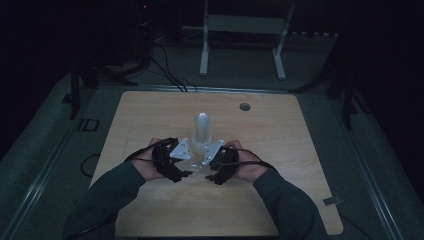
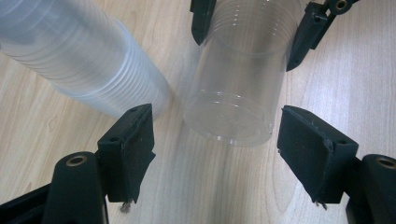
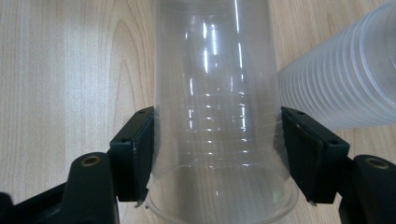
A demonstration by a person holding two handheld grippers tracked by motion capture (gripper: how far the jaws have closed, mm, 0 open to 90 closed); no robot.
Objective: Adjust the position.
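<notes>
The clear plastic cup (image 3: pixel 217 121) lies on its side just over the counter (image 1: pixel 150 120), beside the cup stack (image 1: pixel 202 131). The right gripper (image 3: pixel 217 154) is clamped near its rim; the left gripper (image 2: pixel 212 149) stands apart around its base. I think the right should keep a gentle squeeze, because thin walls buckle easily. No label or writing is readable.

A pale wooden table (image 1: pixel 150 115) with a round hole (image 1: pixel 244 106) near its far edge carries a stack of clear cups (image 1: pixel 202 131), standing upside down near the middle.
</notes>
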